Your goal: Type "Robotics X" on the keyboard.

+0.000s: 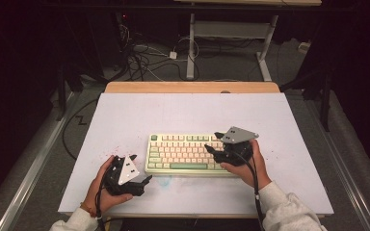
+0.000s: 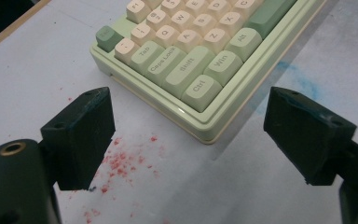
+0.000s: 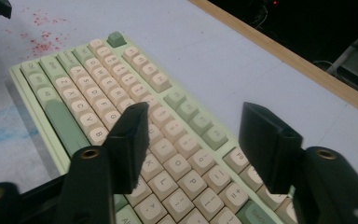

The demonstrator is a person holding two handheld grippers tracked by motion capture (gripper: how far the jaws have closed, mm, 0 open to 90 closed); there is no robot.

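Observation:
A pale green keyboard [image 1: 183,154] with cream and green keys lies flat on the white table top [image 1: 192,110], near the front middle. My left gripper [image 1: 142,168] hovers just off the keyboard's front left corner [image 2: 205,133]. In the left gripper view its jaws [image 2: 187,93] stand wide apart with nothing between them. My right gripper [image 1: 212,141] hangs over the right end of the keyboard. In the right gripper view its jaws [image 3: 195,109] stand open above the keys [image 3: 168,158], with no key pinched between the pads.
Red specks [image 2: 121,161] and a faint blue smear [image 2: 298,79] mark the table by the keyboard's left end. A wooden strip [image 1: 192,87] runs along the far edge. Beyond it are a desk frame [image 1: 231,33] and cables on the floor [image 1: 144,55].

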